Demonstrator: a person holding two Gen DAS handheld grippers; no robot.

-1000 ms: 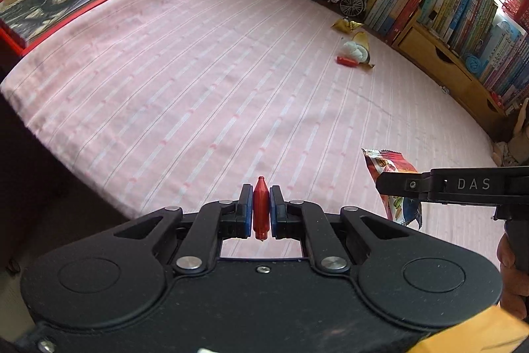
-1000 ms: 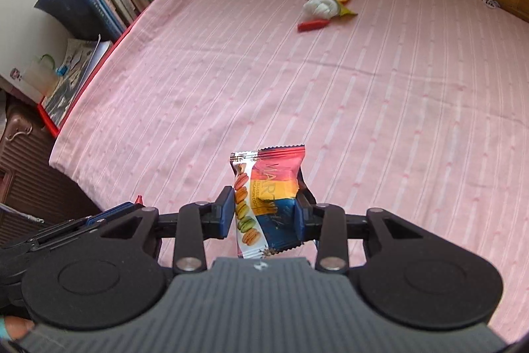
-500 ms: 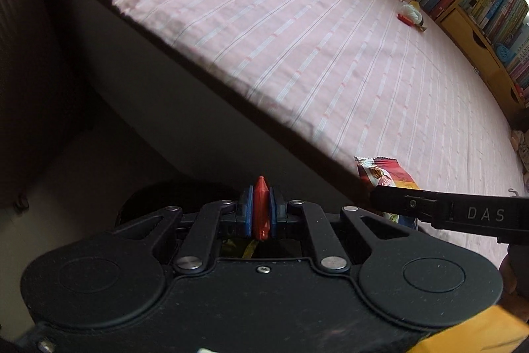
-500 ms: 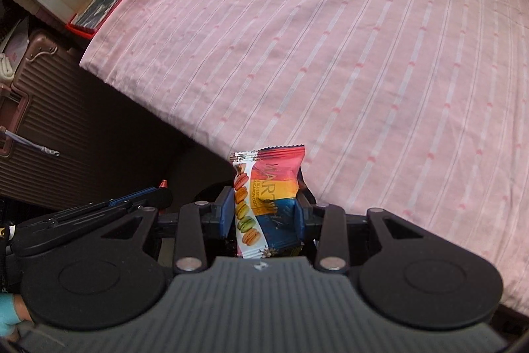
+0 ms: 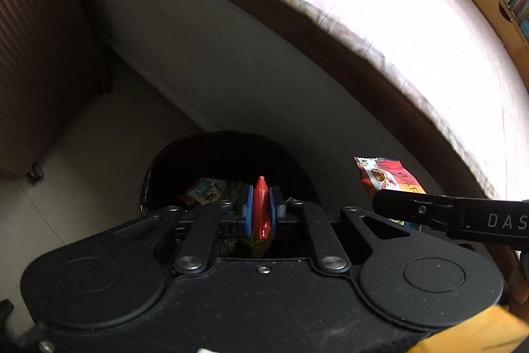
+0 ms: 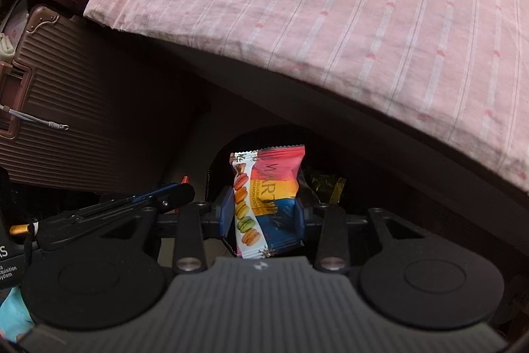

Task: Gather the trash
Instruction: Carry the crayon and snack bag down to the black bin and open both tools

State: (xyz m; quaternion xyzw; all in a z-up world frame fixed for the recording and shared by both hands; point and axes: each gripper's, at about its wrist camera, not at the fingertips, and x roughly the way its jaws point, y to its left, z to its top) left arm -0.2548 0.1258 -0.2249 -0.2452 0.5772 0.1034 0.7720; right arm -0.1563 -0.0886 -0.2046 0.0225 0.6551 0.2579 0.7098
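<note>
Left gripper [image 5: 261, 210] fingers pinching a red wrapper [image 5: 261, 207], right over the black bin [image 5: 185, 154] by the bed [image 6: 363, 5]. Right gripper [image 6: 263, 210] fingers clamped on a macaron cookie packet [image 6: 264, 197], also above that bin.

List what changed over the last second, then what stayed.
Both claws swung from over the pink bed down to the black bin on the floor. Unchanged: left claw grips the red wrapper, right claw the macaron packet; trash remains far across the bed.
</note>
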